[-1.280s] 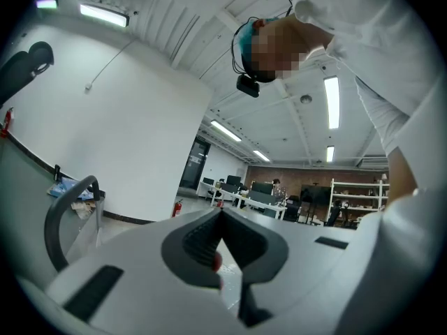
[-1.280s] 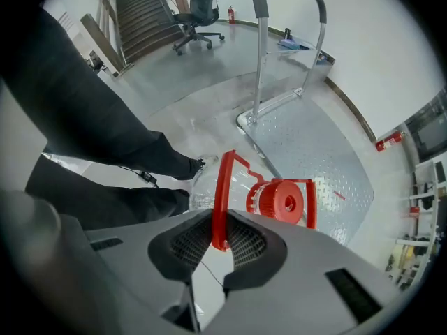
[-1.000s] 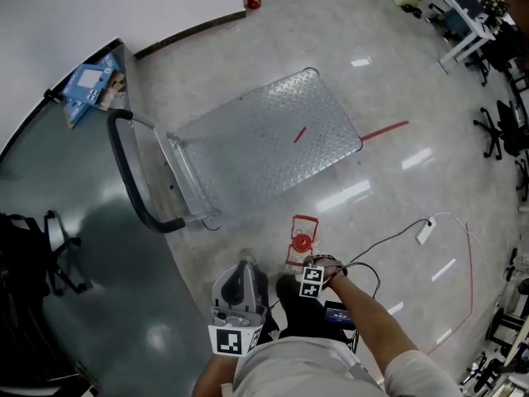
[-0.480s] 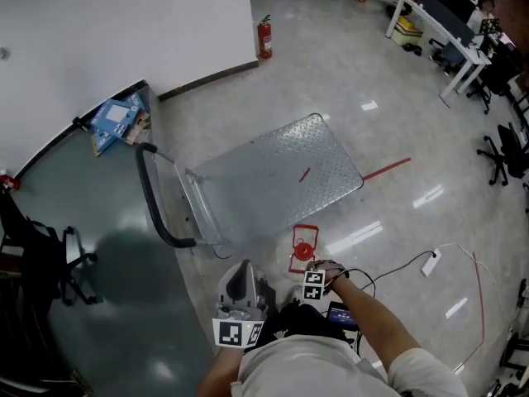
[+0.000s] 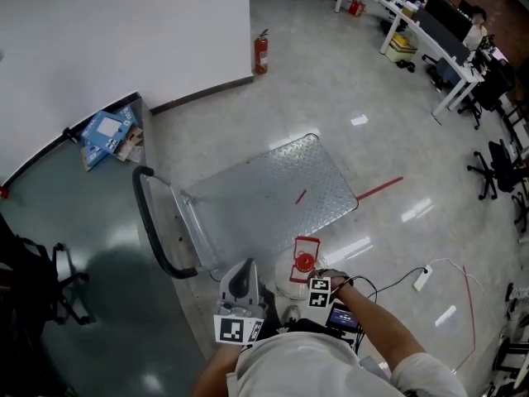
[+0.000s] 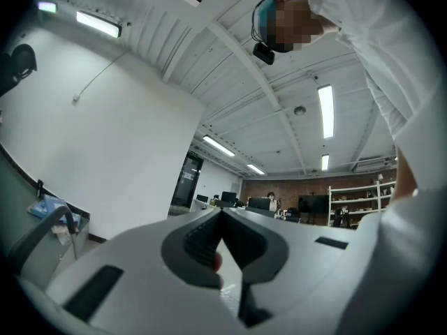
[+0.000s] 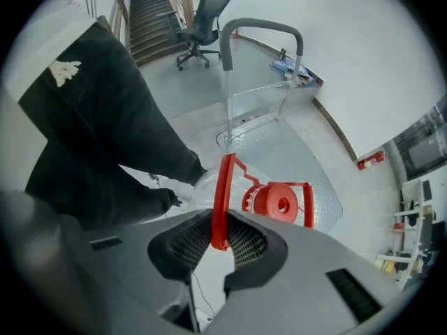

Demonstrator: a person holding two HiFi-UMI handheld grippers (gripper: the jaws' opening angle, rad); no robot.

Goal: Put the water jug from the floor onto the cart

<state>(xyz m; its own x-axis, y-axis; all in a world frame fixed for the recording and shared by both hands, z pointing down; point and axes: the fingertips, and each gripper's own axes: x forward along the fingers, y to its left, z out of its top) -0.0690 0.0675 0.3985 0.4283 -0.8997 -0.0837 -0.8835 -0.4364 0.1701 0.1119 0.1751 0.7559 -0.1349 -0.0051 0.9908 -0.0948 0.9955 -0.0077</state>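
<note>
Fingers [image 6: 199,241] of the left gripper [image 6: 222,213]: clenched tip to tip, nothing between them. It points level across the room, away from the load. Judged to be held aside as a spare, since this lift needs one grip only. A small red blur shows through the gap under the tips; too smeared to name.

Cart [image 5: 273,190]: the flat checker-plate deck lies ahead of both pairs of fingers, with the push handle [image 5: 147,222] on the left gripper's side. The deck carries no jug, so placement is not yet done. Wheels are hidden under the deck.

Water jug [image 5: 289,279]: clear body, red cap [image 7: 279,202]. It is directly below the right fingers, between them and the floor [image 5: 397,155], just short of the cart's near edge. That reads as a short carry forward. The red carry handle [image 7: 222,180] stands upright and runs straight into the grip, which suggests it bears the weight.

Right gripper [image 7: 220,237]: points straight down. Its fingers [image 7: 183,246] are clamped on the top of that handle, ridged pads pressing both sides. A top-down hold should keep the jug plumb.

Not resolved: the jug base is covered by its own shoulder and by the gripper in both views, so I cannot tell whether it clears the floor. A dark trouser leg [image 7: 105,117] blocks the ground left of the right fingers.
</note>
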